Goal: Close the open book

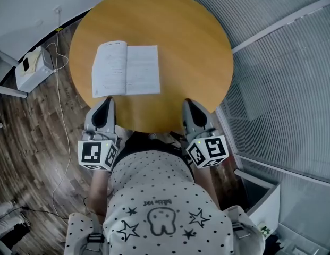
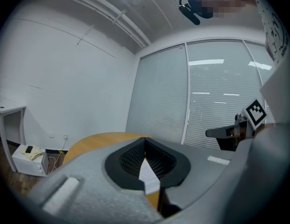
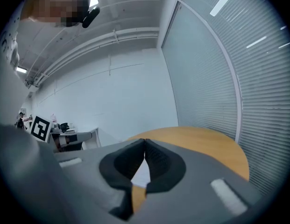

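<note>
An open book (image 1: 126,69) with white printed pages lies flat on the round wooden table (image 1: 191,47), left of its middle. My left gripper (image 1: 107,101) hovers at the table's near edge just below the book's lower left corner, jaws shut and empty. My right gripper (image 1: 187,103) is at the near edge further right, apart from the book, also shut with nothing held. In the left gripper view a sliver of the book's page (image 2: 149,177) shows behind the touching tips of the left gripper (image 2: 145,139). The right gripper view shows the right gripper (image 3: 145,141) with tips together over the tabletop (image 3: 205,143).
A white box (image 1: 32,68) with cables sits on the dark wood floor left of the table. Glass walls with blinds (image 1: 281,73) run along the right. A white desk (image 2: 7,111) stands by the far wall. The person's dotted shirt (image 1: 159,195) fills the bottom.
</note>
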Motion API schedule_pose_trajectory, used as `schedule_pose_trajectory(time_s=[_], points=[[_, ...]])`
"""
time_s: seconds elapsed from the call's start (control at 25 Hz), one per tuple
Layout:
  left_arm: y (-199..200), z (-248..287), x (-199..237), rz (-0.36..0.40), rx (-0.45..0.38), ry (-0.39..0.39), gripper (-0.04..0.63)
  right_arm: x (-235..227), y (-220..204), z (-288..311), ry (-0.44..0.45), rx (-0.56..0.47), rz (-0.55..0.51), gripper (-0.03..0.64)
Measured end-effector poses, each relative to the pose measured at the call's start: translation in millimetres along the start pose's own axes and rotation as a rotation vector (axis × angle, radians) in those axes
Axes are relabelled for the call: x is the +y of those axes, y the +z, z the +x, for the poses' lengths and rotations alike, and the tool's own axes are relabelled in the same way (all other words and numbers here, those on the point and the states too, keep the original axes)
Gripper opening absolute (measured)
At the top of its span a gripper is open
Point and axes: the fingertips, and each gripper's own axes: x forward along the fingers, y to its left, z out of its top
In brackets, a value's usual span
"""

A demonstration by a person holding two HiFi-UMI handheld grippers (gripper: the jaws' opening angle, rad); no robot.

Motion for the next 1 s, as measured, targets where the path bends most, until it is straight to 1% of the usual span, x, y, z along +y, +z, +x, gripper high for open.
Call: schedule_pose_trajectory(time_s=[0.16, 0.24, 0.4, 0.52, 0.6, 0.68, 0.84, 1.0], points=[[-7.4, 6.3, 4.1, -0.046, 0.020, -0.009, 0.009, -1.6, -8.4, 4.1, -0.020, 0.025, 0.016, 0.005], [-12.6, 5.3, 4.4, -0.084, 0.034, -0.005, 0.009, -1.5, -10.3, 3.7, -0.026, 0.035, 0.023, 0.005], [-21.4, 0.2, 13.2, -0.190, 0.045, 0.028, 0.009, -3.2, -15.5, 4.6, -0.035, 0.060, 0.030, 0.005], [-23.9, -6.3, 20.6, -0.238, 0.053, 0.057, 0.009, -3.1, -12.6, 4.7, -0.031, 0.074, 0.029, 0.005], [-23.1, -6.7, 23.9, -0.267, 0.041, 0.072, 0.009, -6.9, -10.0, 6.1, -0.026, 0.073, 0.025, 0.005], [-26.9, -3.5, 25.3, -0.285, 0.025, 0.093, 0.009, -15.8, -14.1, 10.0, -0.016, 0.071, 0.021, 0.005], [-42.4, 1.2, 24.1, -0.294, 0.019, 0.146, 0.009, -34.9, -24.5, 14.7, 0.005, 0.073, 0.018, 0.005], [-31.6, -4.5, 30.4, -0.324, 0.004, 0.187, 0.009, -33.8, -8.3, 13.7, 0.010, 0.080, 0.006, 0.005]])
